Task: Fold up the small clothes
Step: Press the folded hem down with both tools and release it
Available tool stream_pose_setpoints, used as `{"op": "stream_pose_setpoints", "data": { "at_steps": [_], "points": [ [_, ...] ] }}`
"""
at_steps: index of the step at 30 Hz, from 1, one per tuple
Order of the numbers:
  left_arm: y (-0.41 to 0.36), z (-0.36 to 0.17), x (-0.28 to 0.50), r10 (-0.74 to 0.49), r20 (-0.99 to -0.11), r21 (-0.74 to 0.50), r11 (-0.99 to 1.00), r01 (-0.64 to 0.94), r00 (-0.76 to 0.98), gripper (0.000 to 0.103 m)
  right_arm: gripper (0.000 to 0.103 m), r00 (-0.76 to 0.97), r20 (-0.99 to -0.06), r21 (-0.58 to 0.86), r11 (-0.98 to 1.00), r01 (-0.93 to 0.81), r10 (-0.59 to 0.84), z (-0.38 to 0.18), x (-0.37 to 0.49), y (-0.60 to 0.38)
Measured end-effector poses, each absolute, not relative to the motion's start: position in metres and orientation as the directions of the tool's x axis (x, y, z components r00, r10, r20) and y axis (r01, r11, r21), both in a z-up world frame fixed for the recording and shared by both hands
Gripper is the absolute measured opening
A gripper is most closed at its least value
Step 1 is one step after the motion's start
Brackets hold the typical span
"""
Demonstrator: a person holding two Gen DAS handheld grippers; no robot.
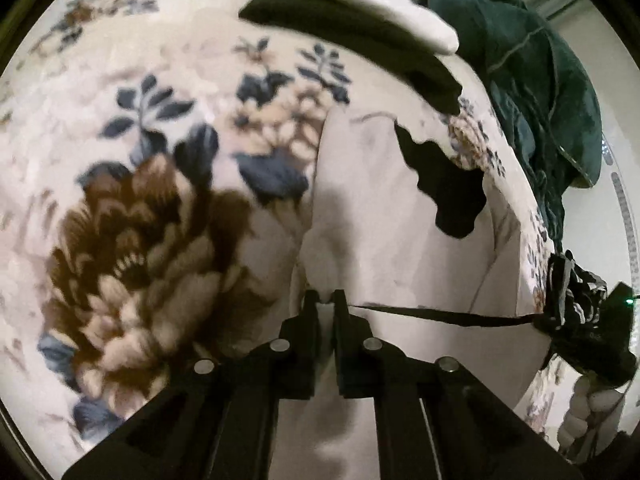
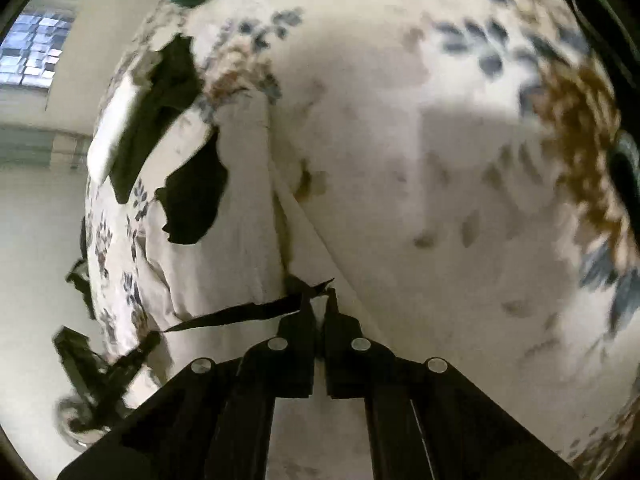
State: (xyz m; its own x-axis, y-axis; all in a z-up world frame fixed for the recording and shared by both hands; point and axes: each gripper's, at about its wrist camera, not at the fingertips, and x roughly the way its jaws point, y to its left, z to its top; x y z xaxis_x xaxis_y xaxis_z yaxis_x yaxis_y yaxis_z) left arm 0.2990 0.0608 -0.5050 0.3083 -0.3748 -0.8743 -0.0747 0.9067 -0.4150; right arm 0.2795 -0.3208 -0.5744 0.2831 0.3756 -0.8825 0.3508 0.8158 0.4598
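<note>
Garment, cream with black trim, lies on floral bed.

Left wrist view: left gripper nearly closed, pinching cream edge; black strap runs taut rightward to right gripper. Garment stretches ahead of the fingers.

Right wrist view: right gripper nearly closed on hem; strap leads left. Both grip same edge, equally near; long axis seems to run away from both.

Matt white cloth garment, fleecy floral blanket
</note>
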Motion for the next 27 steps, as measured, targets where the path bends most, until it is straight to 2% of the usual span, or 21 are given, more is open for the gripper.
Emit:
{"op": "stream_pose_setpoints", "data": {
  "at_steps": [5,9,10,11,12,13,14,17,21,22,23,25,27],
  "points": [
    [0.072,-0.523,0.302,-0.379,-0.881,-0.43,0.891,-0.146,0.283,0.005,0.003,0.318,-0.892,0.422,0.846,0.325,0.322,-0.566,0.28,-0.321],
    [0.081,-0.529,0.304,-0.44,-0.865,-0.486,0.854,-0.186,0.24,0.01,0.004,0.207,-0.901,0.435,0.807,0.399,0.382,-0.594,0.286,-0.336],
    [0.083,-0.527,0.304,-0.448,-0.864,-0.492,0.849,-0.192,0.231,0.02,0.007,0.195,-0.897,0.441,0.797,0.413,0.396,-0.595,0.284,-0.34],
    [0.084,-0.526,0.302,-0.442,-0.868,-0.485,0.853,-0.193,0.228,0.039,0.016,0.205,-0.892,0.452,0.783,0.428,0.403,-0.59,0.276,-0.347],
    [0.086,-0.523,0.301,-0.442,-0.867,-0.486,0.852,-0.193,0.231,0.049,0.023,0.222,-0.889,0.458,0.775,0.435,0.401,-0.583,0.268,-0.352],
    [0.089,-0.519,0.297,-0.449,-0.862,-0.495,0.847,-0.195,0.237,0.065,0.035,0.228,-0.886,0.463,0.772,0.435,0.403,-0.578,0.258,-0.355],
    [0.091,-0.518,0.294,-0.448,-0.862,-0.495,0.845,-0.203,0.239,0.067,0.04,0.227,-0.885,0.465,0.77,0.437,0.406,-0.574,0.249,-0.358],
    [0.093,-0.514,0.283,-0.45,-0.861,-0.499,0.836,-0.227,0.236,0.067,0.04,0.158,-0.883,0.463,0.765,0.449,0.442,-0.578,0.218,-0.357],
    [0.08,-0.517,0.272,-0.451,-0.866,-0.494,0.84,-0.224,0.216,0.067,0.04,0.087,-0.828,0.526,0.712,0.465,0.554,-0.609,0.196,-0.341],
    [0.076,-0.519,0.271,-0.444,-0.872,-0.483,0.848,-0.217,0.205,0.067,0.036,0.096,-0.824,0.533,0.704,0.469,0.559,-0.614,0.193,-0.338],
    [0.073,-0.522,0.272,-0.437,-0.878,-0.473,0.854,-0.215,0.197,0.067,0.006,0.115,-0.83,0.529,0.706,0.471,0.546,-0.615,0.191,-0.336],
    [0.07,-0.527,0.271,-0.427,-0.885,-0.46,0.862,-0.213,0.183,0.067,0.003,0.141,-0.879,0.464,0.75,0.472,0.456,-0.611,0.188,-0.336],
    [0.069,-0.528,0.273,-0.429,-0.885,-0.461,0.861,-0.216,0.178,0.067,0.003,0.164,-0.885,0.455,0.736,0.5,0.436,-0.61,0.186,-0.342]
  ]
}}
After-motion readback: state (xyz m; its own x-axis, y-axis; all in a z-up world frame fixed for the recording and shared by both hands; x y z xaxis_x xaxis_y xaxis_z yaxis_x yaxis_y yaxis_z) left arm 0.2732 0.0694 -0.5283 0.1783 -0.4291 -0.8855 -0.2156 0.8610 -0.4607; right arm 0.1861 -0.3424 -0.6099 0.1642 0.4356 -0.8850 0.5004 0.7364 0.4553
